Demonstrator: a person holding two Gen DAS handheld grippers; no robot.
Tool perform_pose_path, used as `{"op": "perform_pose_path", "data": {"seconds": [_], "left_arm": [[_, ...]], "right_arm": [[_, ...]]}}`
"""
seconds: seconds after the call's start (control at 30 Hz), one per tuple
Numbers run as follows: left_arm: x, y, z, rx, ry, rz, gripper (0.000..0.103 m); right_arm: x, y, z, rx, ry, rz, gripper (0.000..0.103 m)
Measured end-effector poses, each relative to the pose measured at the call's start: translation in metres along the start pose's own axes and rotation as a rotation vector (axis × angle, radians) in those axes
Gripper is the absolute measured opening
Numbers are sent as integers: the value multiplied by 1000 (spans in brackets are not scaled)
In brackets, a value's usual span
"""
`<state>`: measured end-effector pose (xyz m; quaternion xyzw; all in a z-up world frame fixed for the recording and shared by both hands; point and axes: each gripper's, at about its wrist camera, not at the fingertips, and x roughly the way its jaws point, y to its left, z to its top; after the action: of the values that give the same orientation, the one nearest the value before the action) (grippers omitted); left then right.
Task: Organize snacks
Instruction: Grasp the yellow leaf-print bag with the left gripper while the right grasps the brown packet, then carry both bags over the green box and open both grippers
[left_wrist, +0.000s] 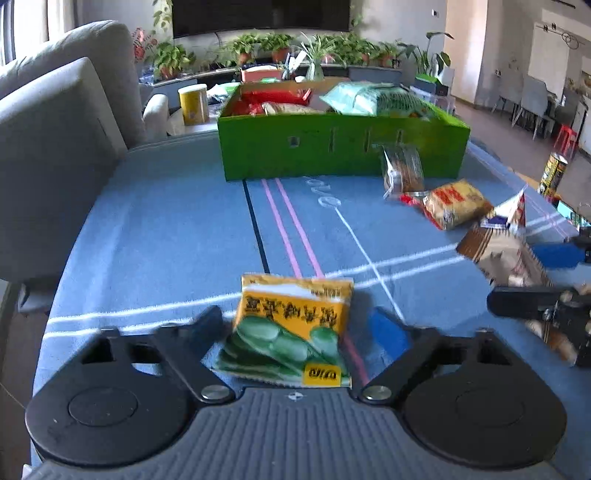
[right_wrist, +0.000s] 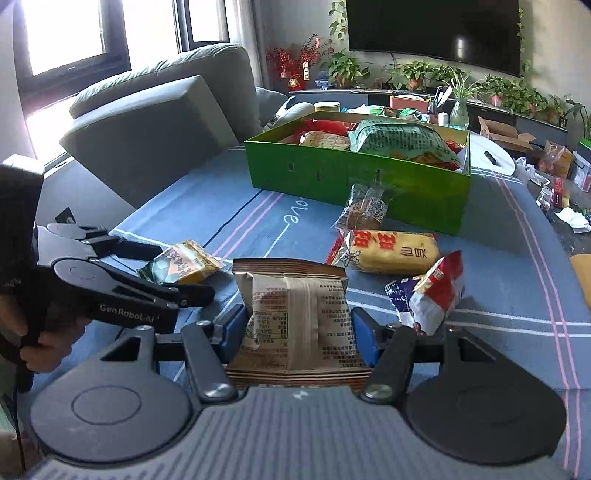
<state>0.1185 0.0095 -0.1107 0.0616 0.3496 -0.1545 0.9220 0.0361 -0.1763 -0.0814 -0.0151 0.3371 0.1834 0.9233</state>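
Note:
My left gripper (left_wrist: 297, 321) stands open around a yellow-and-green snack packet (left_wrist: 291, 328) lying on the blue cloth, with a strip of cloth showing between the packet and the right blue pad. The right wrist view shows that same gripper (right_wrist: 181, 273) and packet (right_wrist: 181, 264) at the left. My right gripper (right_wrist: 299, 332) is shut on a brown snack packet (right_wrist: 295, 317), its blue pads pressing both sides. At the right edge of the left wrist view, this packet (left_wrist: 498, 254) hangs above the cloth. A green box (left_wrist: 332, 147) holding several snacks stands at the back.
Loose on the cloth in front of the box lie a clear bag of brown snacks (right_wrist: 365, 210), a yellow packet (right_wrist: 391, 251) and a red-white-blue packet (right_wrist: 432, 291). A grey sofa (right_wrist: 159, 125) borders the table on the left. A person's hand (right_wrist: 40, 343) holds the left gripper.

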Motion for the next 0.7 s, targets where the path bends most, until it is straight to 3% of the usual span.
{"op": "perform_pose_path", "data": {"seconds": [0.03,0.13,0.27,0.7], "left_arm": [[-1,-1,1,23,-5,-2,49],[-4,-2,1,29,-18,-11,45],[-15,2,4,-12,-62,-21,45],[-28,10,57,-83,-187,-42,45]], "right_arm": [[-1,1,0,1,-6,0,85],[-4,2,1,1,-18,1,85],[-8,2,6,1,-36,0,85],[-6,-4,48,-23,-128,-18,85]]}}
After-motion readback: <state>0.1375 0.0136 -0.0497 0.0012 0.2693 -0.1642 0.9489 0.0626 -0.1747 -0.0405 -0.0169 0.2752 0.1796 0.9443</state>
